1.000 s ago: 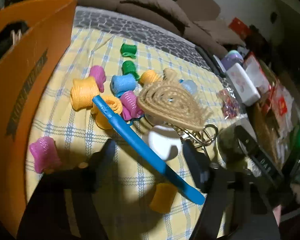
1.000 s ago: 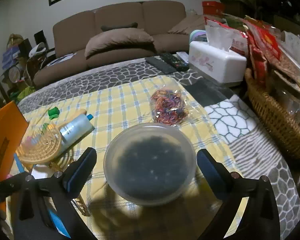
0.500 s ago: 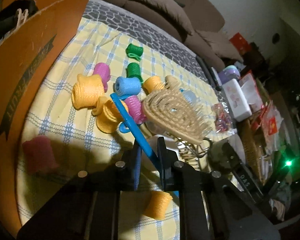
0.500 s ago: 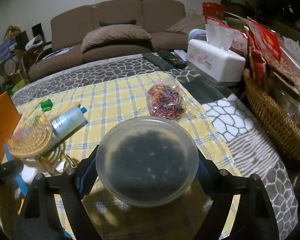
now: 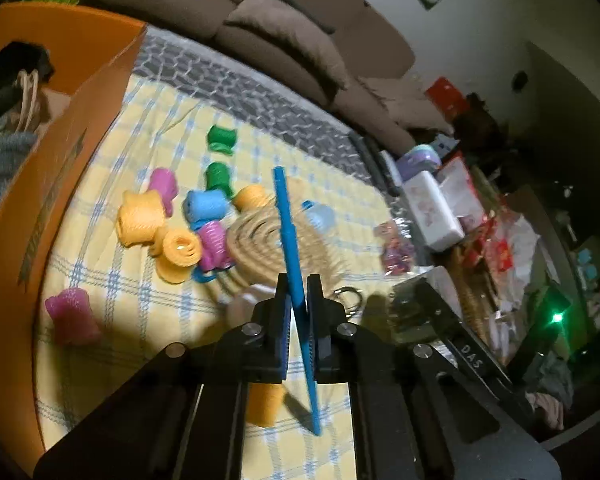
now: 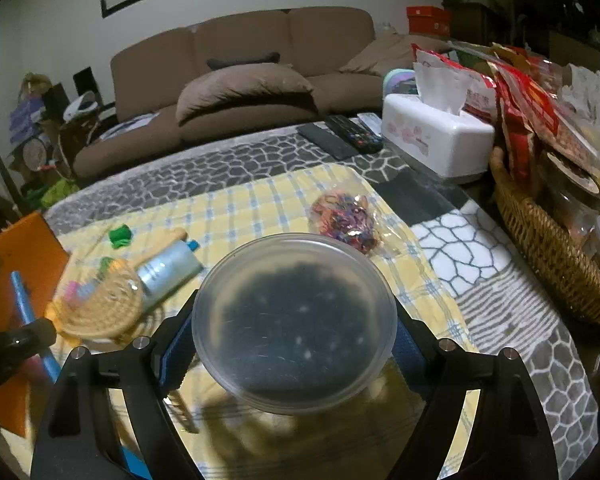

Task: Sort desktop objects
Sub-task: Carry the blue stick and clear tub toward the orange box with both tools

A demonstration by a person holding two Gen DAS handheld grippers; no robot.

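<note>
My left gripper (image 5: 298,292) is shut on a long blue plastic stick (image 5: 287,224), which hangs tilted above the yellow checked cloth (image 5: 112,264). Both its ends stick out past the fingers. In the right wrist view the same stick (image 6: 22,300) shows at the far left. My right gripper (image 6: 294,316) is shut on a round clear tub (image 6: 292,320) with dark contents; its blue pads press on both sides. Coloured hair rollers lie on the cloth: orange (image 5: 140,218), blue (image 5: 204,206), green (image 5: 220,140), pink (image 5: 70,316).
An orange cardboard box (image 5: 52,184) stands at the left. A woven paddle brush (image 5: 256,248), a silver bottle (image 6: 168,272) and a bag of rubber bands (image 6: 346,220) lie mid-cloth. A tissue box (image 6: 436,140), remotes (image 6: 352,134) and a wicker basket (image 6: 548,240) crowd the right.
My left gripper closed on the blue stick and raised it off the cloth, swinging it more upright. My right gripper closed its fingers onto the round tub.
</note>
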